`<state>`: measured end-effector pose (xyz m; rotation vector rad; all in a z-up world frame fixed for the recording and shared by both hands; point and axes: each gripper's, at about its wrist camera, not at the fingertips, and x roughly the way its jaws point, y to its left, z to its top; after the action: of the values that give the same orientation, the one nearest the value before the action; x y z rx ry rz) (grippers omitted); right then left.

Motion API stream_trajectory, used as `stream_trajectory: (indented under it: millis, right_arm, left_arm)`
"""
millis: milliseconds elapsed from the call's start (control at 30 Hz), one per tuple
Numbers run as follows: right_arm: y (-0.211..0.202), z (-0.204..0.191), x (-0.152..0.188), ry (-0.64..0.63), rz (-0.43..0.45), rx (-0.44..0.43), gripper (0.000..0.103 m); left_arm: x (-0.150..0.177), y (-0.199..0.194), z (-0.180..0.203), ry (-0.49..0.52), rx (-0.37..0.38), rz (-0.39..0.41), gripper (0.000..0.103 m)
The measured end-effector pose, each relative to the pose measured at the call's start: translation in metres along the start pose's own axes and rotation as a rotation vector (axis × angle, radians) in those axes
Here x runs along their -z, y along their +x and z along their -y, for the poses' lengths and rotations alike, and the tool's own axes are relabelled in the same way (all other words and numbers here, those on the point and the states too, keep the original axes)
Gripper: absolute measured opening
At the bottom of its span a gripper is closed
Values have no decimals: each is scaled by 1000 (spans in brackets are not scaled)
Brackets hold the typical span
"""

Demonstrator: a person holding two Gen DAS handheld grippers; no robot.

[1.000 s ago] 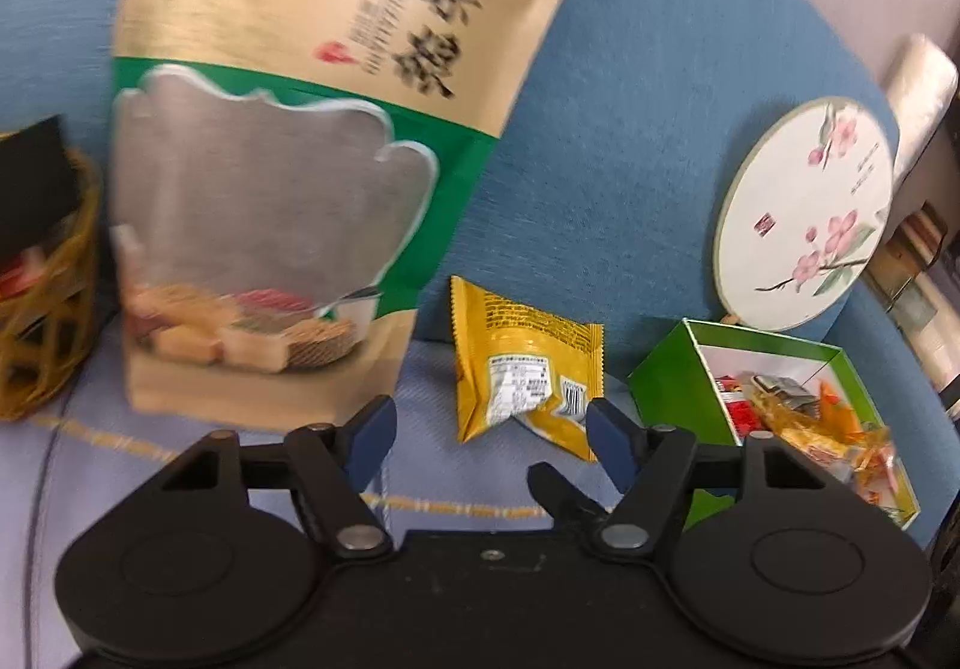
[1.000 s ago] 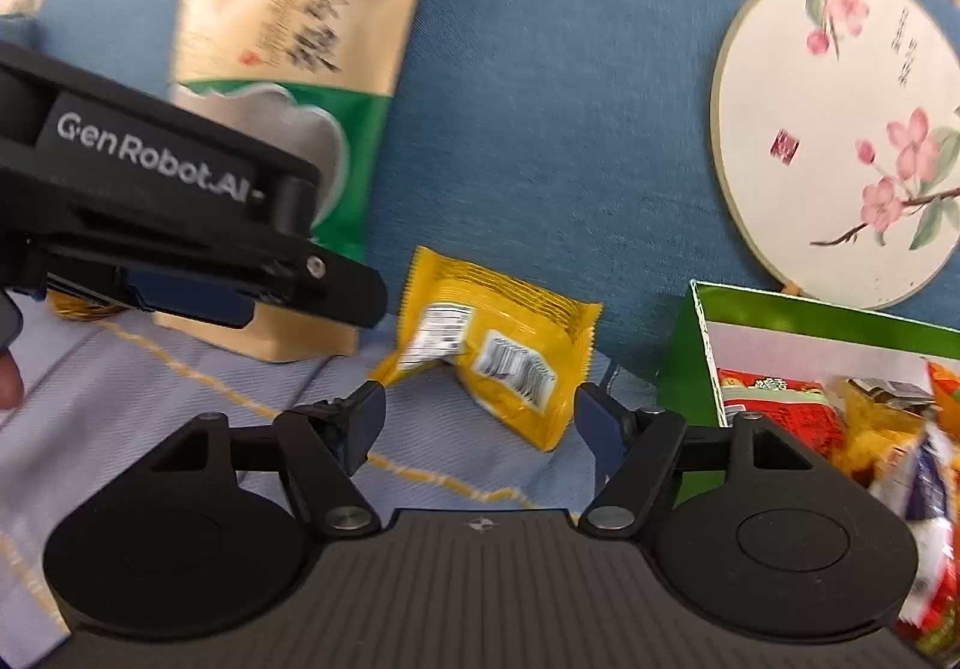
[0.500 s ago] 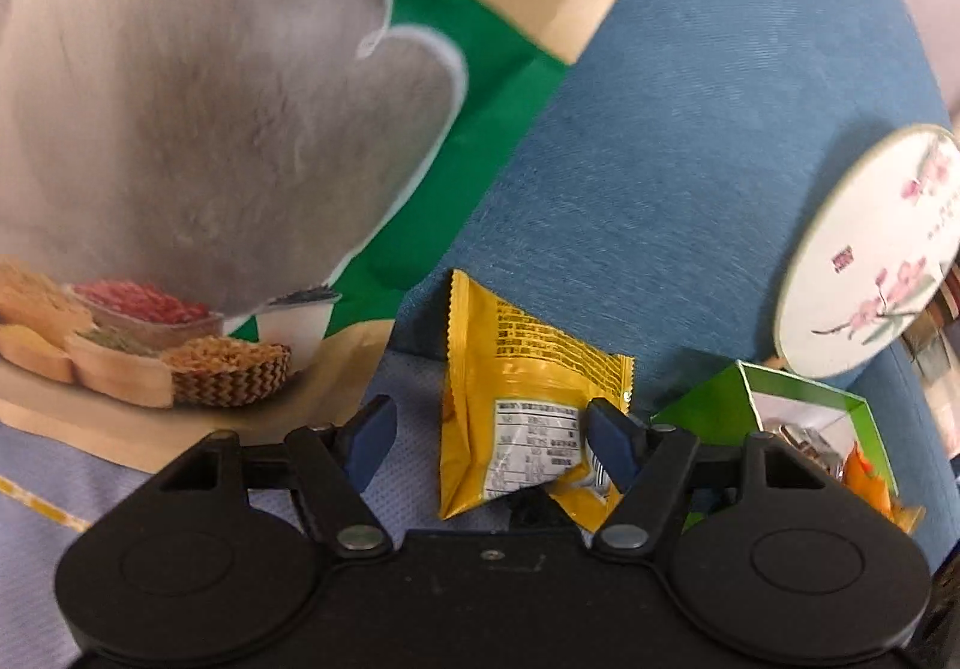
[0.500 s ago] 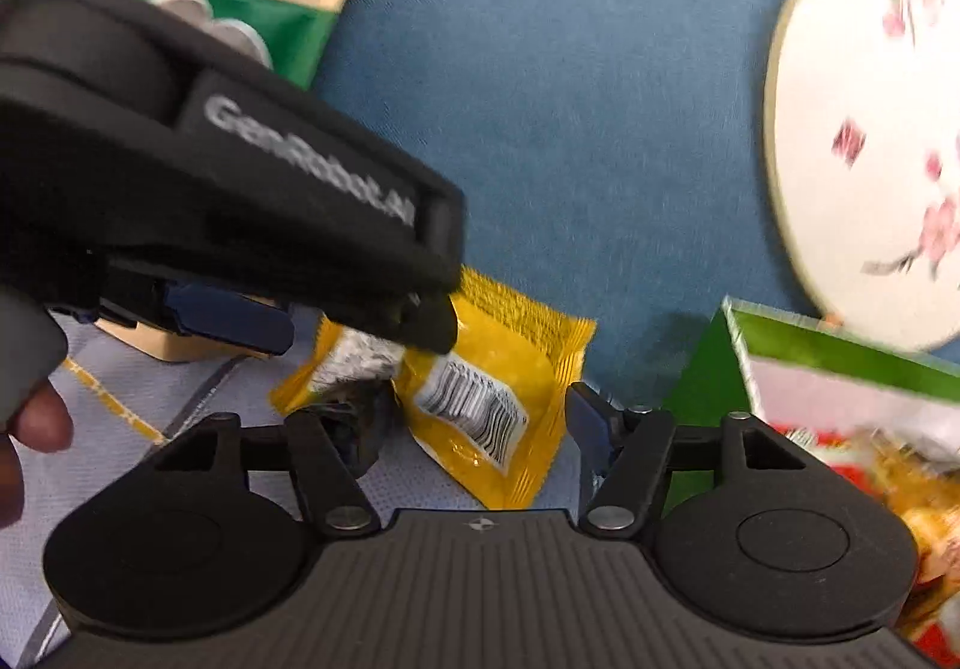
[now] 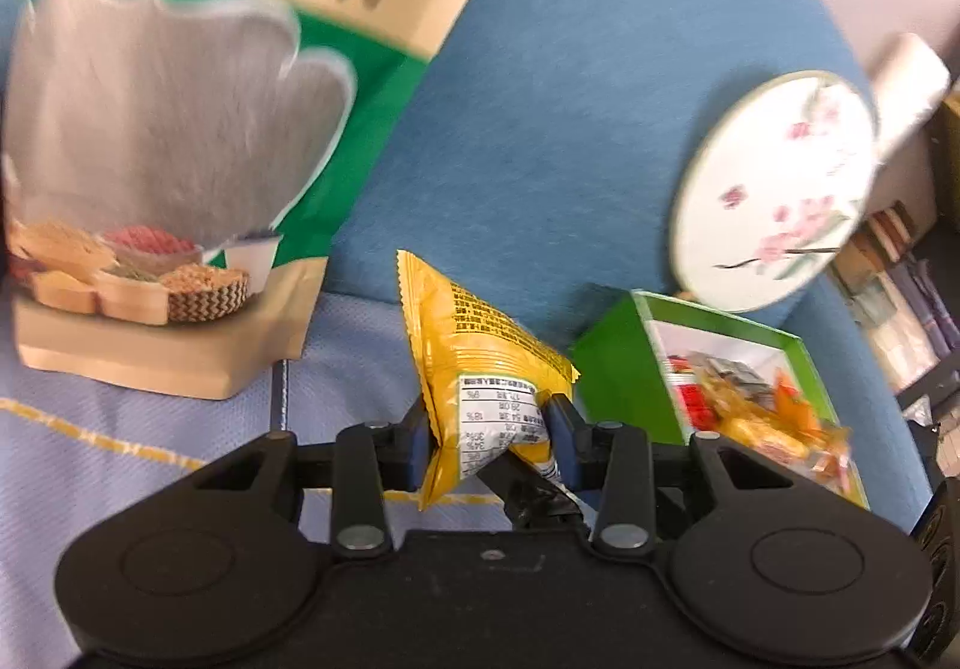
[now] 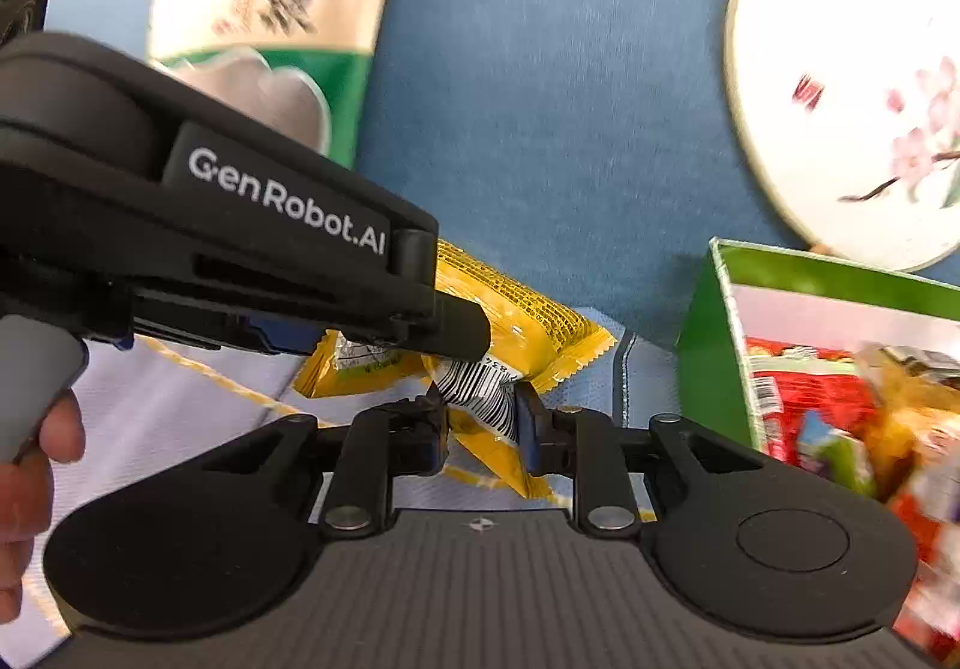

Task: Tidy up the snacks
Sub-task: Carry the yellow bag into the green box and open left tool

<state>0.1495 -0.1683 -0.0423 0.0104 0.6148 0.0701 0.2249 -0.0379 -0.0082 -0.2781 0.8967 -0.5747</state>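
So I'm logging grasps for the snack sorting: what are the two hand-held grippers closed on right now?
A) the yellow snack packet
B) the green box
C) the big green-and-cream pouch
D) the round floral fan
A: both the left hand-held gripper and the right hand-held gripper have just closed their jaws, pinching the yellow snack packet.

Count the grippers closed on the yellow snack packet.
2: the left gripper pinches the yellow packet by its label end; the right gripper pinches it at the barcode.
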Motion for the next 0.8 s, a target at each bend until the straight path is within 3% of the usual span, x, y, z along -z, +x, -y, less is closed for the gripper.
stream_trajectory:
  millis: [200,400,533,667,733,767,800]
  right_arm:
    - [-66,13,-18,19,118,18,40]
    - [-115,68,-33,49,211,95,40]
    - [-129,103,-30,53,209,152,41]
    - [-122,127,-22,55,179,183,43]
    - [-111,132,-22,48,177,180,55]
    - [-105,131,-19,40,173,180,64]
    - [-97,128,-15,27,160,194,89]
  left_arm:
    - [-14,-33,55,76,52,73,57]
    - [-22,-26,123,158,155,100,57]
    - [-19,-4,151,177,210,79,58]
    - [-12,19,160,182,217,54,60]
    - [-7,30,158,197,187,46,79]
    - [-5,33,156,204,169,43,103]
    - [-3,36,153,203,146,43,103]
